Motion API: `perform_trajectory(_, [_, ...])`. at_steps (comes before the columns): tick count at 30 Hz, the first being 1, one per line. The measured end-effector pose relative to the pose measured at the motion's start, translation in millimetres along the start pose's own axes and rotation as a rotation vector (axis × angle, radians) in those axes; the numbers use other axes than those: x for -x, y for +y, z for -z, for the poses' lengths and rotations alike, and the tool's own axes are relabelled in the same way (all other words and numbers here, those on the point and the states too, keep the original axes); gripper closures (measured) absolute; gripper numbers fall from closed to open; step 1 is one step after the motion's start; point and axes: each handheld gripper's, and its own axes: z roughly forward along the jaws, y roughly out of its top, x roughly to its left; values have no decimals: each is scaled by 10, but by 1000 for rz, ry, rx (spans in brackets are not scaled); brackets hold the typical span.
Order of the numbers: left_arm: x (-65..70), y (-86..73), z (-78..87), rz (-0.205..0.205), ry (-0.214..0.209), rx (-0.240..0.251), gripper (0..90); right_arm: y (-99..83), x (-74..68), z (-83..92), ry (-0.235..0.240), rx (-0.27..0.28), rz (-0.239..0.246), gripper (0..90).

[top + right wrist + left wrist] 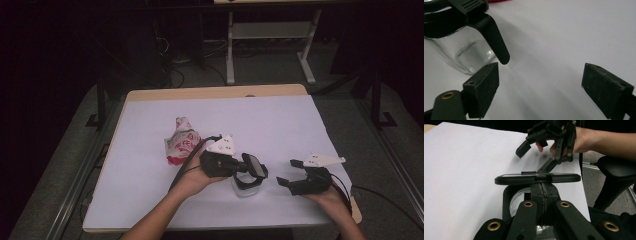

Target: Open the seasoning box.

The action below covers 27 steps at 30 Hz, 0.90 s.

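Observation:
A small clear glass jar (245, 189) with a black collar and handle stands near the table's front edge. Its flat black lid (256, 165) is tipped up over the mouth. My left gripper (241, 166) is shut on the lid's edge; in the left gripper view the jaws meet at the lid (537, 178), with the glass jar (517, 203) below. My right gripper (290, 172) hovers open just right of the jar with nothing between its fingers. In the right gripper view, the right gripper (539, 85) is beside the glass jar (466, 52) and its handle (495, 40).
A crumpled red-and-white snack bag (181, 142) lies left of centre on the white sheet (280, 120) that covers the table. A chair's black armrest (616, 170) sits past the table's edge. Metal frame legs stand on the floor beyond the far edge.

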Motion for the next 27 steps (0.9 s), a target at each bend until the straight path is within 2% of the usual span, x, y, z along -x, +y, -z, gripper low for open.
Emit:
perform_trajectory(7, [-38,87,-20,17,-13,-7,896,-2,-5,-5,5,1,3,140])
perform_trajectory(17, [-76,213,-38,17,-35,-10,896,0,-10,2,6,4,0,140])
perform_trajectory(27, [-112,325,-137,3,-51,-16,896,-1,-8,7,4,6,1,140])
